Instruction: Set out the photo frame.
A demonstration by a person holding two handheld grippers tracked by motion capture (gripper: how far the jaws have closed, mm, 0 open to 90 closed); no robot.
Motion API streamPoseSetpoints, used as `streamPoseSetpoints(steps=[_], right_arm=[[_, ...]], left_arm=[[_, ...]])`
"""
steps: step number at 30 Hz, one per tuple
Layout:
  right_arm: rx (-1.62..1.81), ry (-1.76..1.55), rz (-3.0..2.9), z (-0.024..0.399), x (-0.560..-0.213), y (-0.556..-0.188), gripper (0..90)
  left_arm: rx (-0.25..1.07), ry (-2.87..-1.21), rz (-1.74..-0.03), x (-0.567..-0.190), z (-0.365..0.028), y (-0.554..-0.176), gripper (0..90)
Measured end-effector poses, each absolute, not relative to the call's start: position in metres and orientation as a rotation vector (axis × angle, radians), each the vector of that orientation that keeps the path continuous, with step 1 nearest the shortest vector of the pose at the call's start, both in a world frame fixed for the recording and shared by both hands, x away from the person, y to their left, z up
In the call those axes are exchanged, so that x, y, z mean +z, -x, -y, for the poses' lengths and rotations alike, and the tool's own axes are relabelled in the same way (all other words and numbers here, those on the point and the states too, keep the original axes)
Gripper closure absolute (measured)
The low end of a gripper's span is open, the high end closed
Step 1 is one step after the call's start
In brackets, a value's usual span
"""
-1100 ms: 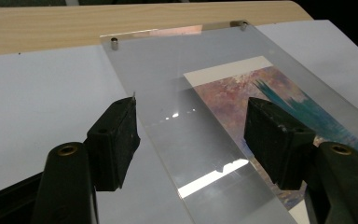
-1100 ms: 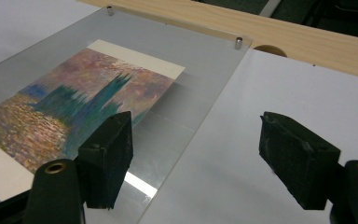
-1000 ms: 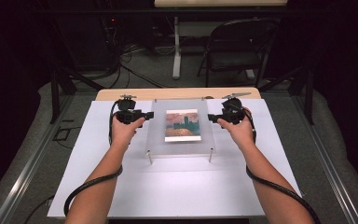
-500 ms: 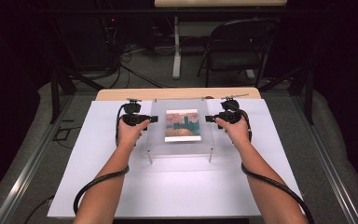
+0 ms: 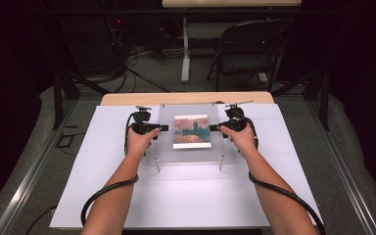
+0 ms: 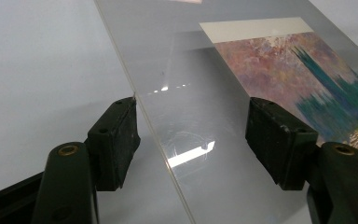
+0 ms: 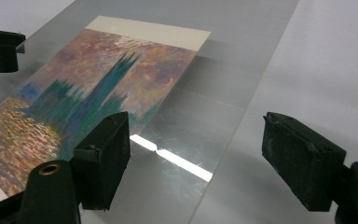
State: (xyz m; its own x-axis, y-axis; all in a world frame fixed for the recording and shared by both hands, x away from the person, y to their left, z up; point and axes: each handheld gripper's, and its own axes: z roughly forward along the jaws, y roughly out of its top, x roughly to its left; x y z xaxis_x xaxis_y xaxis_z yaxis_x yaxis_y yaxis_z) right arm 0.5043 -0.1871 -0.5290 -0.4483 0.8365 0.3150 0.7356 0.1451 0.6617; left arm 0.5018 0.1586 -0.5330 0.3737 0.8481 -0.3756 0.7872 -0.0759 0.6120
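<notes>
A clear acrylic sheet [image 5: 191,155] rests on short standoff posts [image 5: 157,165] over the white table. A printed painting [image 5: 191,131] in pink, teal and orange lies at its middle. My left gripper [image 5: 164,128] is at the sheet's left edge, open. In the left gripper view the sheet [image 6: 191,93] has its edge running between the spread jaws of my left gripper [image 6: 191,126], with the print [image 6: 303,79] beyond. My right gripper [image 5: 213,128] is at the right edge, open. In the right gripper view my right gripper [image 7: 209,135] stands with one jaw over the sheet [image 7: 214,107] and one beside it.
The white table [image 5: 103,186] extends well beyond the sheet on all sides. A wooden tabletop edge [image 5: 186,98] shows behind it. A folding chair [image 5: 247,49] and cables stand on the floor farther back. Black cables trail from both grippers along the forearms.
Both hands have moved inward from the sides, bringing the open grippers up to the sheet's left and right edges. The sheet and print have not moved.
</notes>
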Motion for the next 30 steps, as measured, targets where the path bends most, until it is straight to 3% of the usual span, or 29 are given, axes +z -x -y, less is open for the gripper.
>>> streamPoseSetpoints(steps=[30], right_arm=[[1.221,-1.646,-2.319,0.1789,-0.5364,-0.5104,18.1]], left_arm=[[0.022,-1.870,-1.449,-0.5351,-0.1548,-0.5099,25.9]])
